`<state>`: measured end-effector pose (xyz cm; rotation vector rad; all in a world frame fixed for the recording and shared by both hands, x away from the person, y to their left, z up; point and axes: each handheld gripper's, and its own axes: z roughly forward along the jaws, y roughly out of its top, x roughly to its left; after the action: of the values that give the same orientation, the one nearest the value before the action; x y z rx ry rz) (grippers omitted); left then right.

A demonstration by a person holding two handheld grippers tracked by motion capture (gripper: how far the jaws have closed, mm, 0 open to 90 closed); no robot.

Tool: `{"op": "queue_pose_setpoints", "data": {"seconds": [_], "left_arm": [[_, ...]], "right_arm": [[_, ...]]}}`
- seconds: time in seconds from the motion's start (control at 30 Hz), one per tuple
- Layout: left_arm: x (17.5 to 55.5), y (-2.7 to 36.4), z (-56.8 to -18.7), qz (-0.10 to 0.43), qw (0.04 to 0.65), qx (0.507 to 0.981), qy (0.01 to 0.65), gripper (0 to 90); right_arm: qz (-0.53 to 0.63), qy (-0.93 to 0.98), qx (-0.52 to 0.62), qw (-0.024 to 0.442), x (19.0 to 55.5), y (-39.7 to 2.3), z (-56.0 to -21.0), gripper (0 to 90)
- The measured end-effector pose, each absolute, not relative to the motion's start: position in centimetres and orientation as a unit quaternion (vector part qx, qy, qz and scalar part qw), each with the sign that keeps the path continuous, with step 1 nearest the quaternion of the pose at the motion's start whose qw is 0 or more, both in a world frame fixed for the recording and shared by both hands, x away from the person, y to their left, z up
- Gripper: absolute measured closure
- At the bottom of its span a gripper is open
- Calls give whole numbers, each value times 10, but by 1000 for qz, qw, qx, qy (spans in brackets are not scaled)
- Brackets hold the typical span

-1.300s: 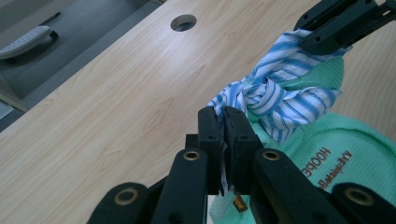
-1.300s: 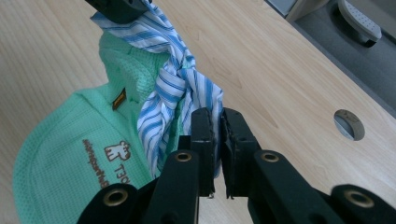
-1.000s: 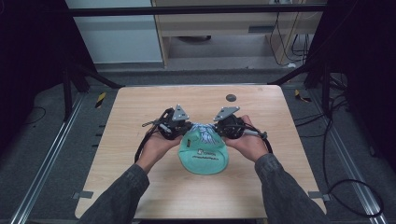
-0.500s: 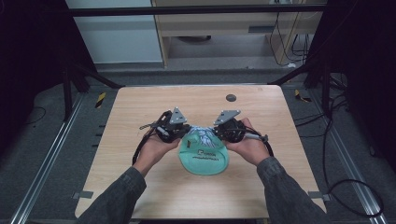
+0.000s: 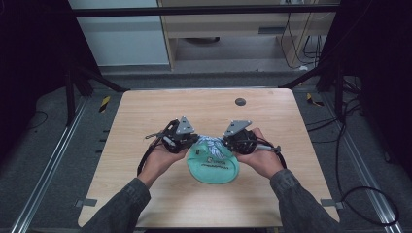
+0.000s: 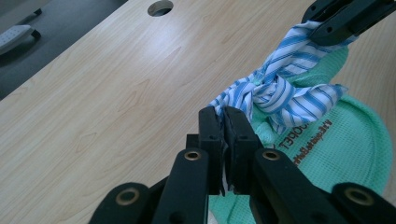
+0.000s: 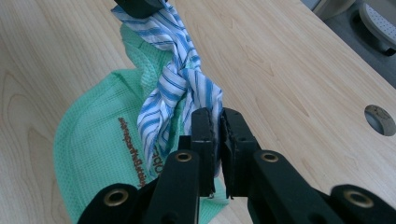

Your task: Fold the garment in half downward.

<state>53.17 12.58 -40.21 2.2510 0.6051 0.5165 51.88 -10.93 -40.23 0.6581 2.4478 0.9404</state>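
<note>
1. At the centre of a pale wooden worktop (image 5: 145,141), a green mesh cloth (image 5: 214,167) with printed lettering lies flat, a knotted blue-and-white striped cloth (image 5: 210,142) at its 12 o'clock edge.
2. The left tongs (image 6: 223,122) are closed tight on one end of the striped cloth, seen in the left gripper view with the jaws pressed together and fabric caught between them.
3. The right tongs (image 7: 214,122) are likewise clamped on the other end, the cloth running from the jaws up to a knot in the right gripper view.
4. In the high view the left tongs (image 5: 190,143) sit at 9 o'clock of the knot and the right tongs (image 5: 226,141) at 3 o'clock, each held in a hand with a dark sleeve behind it.
5. A round hole (image 5: 240,102) pierces the worktop toward 12 o'clock, well apart from the cloths.
6. The striped cloth is lifted between the two tongs, with the green cloth beneath it on the worktop.
</note>
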Motion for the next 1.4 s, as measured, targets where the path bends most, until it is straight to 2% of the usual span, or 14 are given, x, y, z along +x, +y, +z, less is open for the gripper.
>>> {"op": "queue_pose_setpoints", "data": {"seconds": [1.4], "left_arm": [[502, 123, -428, 176, 383, 877, 231, 865]], "right_arm": [[341, 888, 229, 208, 488, -117, -431, 834]]}}
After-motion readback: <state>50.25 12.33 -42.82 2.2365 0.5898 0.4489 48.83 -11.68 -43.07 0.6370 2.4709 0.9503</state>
